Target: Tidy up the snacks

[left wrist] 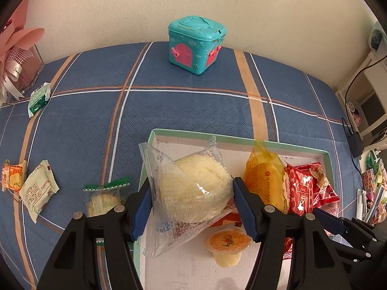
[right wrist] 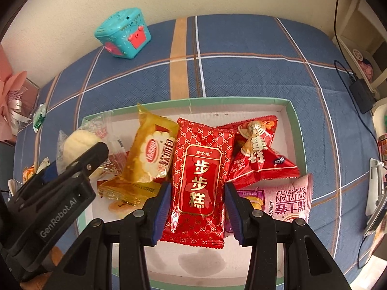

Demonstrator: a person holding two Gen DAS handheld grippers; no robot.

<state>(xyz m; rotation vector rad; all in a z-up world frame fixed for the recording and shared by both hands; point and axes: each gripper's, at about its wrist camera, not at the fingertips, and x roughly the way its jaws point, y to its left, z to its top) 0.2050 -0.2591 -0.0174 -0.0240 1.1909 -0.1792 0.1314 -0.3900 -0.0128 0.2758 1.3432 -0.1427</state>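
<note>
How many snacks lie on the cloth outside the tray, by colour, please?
Green-trimmed packets: 2
Orange packet: 1
Cream packet: 1
Total: 4

A blue plaid tablecloth (left wrist: 193,111) covers the table, carrying a green-rimmed tray (left wrist: 241,140), a teal toy house box (left wrist: 196,43), a pink-bowed clear box (left wrist: 21,70), and loose wrapped snacks: green (left wrist: 38,99), orange (left wrist: 13,175), cream (left wrist: 38,191), green-edged clear (left wrist: 104,197)

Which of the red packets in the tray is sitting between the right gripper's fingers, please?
The flat rectangular red packet with the gold-framed label lies between the right gripper's fingers. The other red packet, puffy and crumpled, lies beyond it toward the tray's far right corner.
</note>
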